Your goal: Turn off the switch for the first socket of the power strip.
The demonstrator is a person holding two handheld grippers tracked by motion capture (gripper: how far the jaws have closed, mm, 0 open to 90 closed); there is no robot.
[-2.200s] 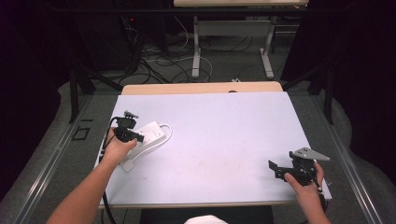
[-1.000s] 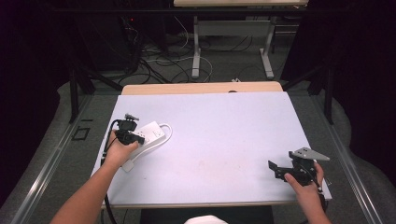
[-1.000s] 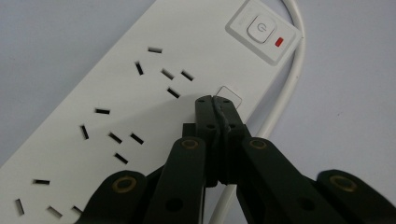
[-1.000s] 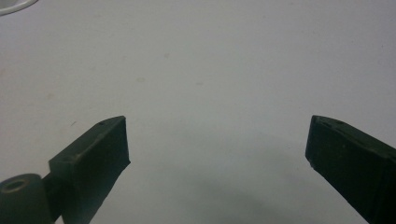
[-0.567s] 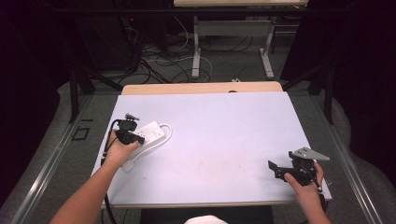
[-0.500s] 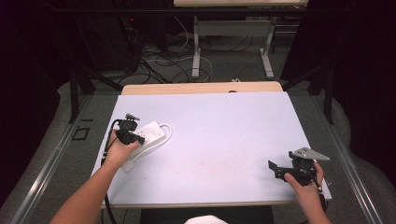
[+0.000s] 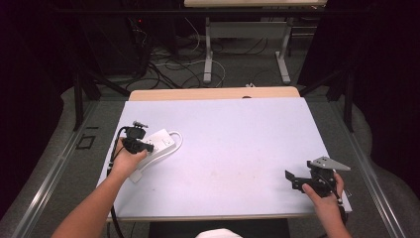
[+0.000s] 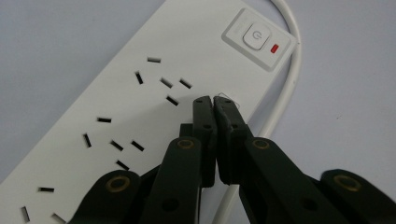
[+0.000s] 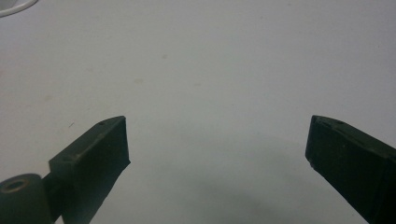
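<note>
Strip (image 7: 157, 146) on table (image 7: 237, 144), left edge, cable (image 8: 285, 88) looped beside | left gripper (image 8: 213, 100) clenched, empty, tips just over sockets near switch (image 8: 255, 36) | right gripper (image 9: 217, 140) released, idle, well apart | risk: tips slide off smooth casing, nudge strip sideways, or bump switch.

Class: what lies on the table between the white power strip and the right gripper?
Nothing: in the high view, bare table separates the white plastic power strip from the right gripper.

Your left gripper (image 8: 214, 103) hung with its jaws pressed together at the tips, forearm angled in from below, while your right gripper (image 9: 217, 140) sat low, jaws spread wide apart.
</note>
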